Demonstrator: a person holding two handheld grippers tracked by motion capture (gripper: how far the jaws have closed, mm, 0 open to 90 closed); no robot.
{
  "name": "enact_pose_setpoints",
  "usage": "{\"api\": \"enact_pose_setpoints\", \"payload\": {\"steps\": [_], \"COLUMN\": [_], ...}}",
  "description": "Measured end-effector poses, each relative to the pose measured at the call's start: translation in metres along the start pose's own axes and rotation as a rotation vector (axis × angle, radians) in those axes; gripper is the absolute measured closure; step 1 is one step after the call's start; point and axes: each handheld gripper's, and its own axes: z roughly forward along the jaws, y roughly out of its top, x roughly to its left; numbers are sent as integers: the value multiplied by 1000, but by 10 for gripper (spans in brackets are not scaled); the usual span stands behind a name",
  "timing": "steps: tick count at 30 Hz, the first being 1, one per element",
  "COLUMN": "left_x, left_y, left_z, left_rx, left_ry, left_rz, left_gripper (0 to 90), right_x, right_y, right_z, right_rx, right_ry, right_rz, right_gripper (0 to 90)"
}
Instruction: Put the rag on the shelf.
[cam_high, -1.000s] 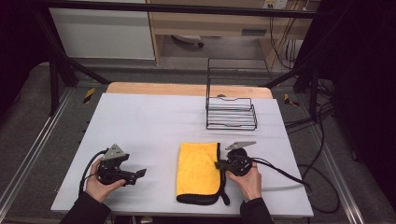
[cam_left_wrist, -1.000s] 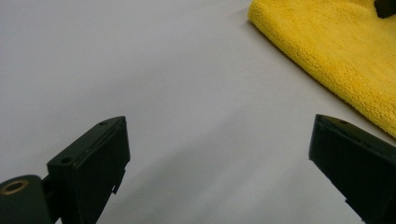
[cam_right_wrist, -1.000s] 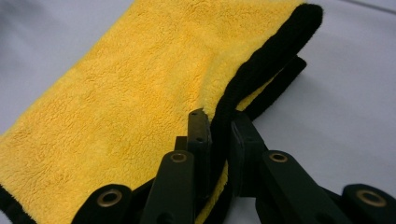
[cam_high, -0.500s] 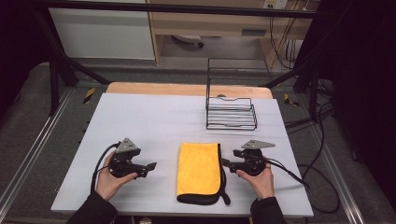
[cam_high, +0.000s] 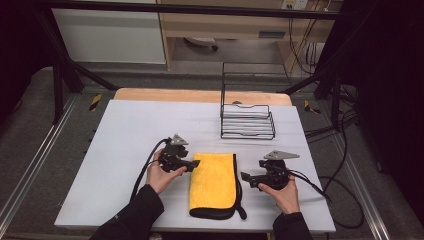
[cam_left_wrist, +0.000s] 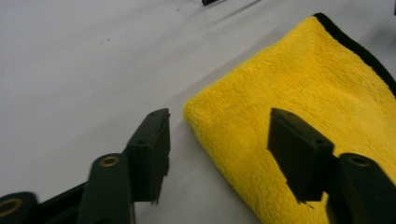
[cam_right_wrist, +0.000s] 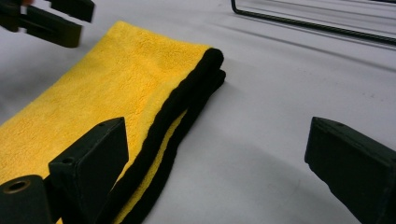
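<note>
On the white tabletop (cam_high: 125, 135), the left gripper (cam_high: 192, 164) is held with jaws apart, just closing, straddling the near corner of the folded yellow microfibre cloth with black edging (cam_high: 214, 182). The right gripper (cam_high: 245, 178) is parted, just opening, beside that cloth's black edge; a black wire rack (cam_high: 247, 122) stands beyond.

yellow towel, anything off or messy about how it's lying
Nothing stands out. The yellow towel lies folded flat on the table, black-trimmed edges stacked on its right side, only a small tail of trim poking out at the near corner. The wire rack stands upright behind it.
</note>
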Motion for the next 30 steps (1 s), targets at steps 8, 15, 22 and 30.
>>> {"api": "enact_pose_setpoints", "payload": {"steps": [8, 15, 22, 30], "left_x": [3, 8, 9, 6], "left_y": [0, -3, -5, -5], "left_z": [19, 20, 19, 21], "left_rx": [63, 66, 72, 73], "left_ry": [-2, -37, -61, -44], "left_rz": [-20, -57, -54, -15], "left_gripper": [592, 700, 799, 796], "right_x": [0, 7, 6, 12], "right_y": [5, 18, 20, 20], "right_z": [4, 31, 53, 60], "right_rx": [-21, 7, 62, 84], "right_ry": [-9, -8, -24, -16], "right_rz": [23, 35, 54, 58], "right_gripper": [118, 258, 424, 574]}}
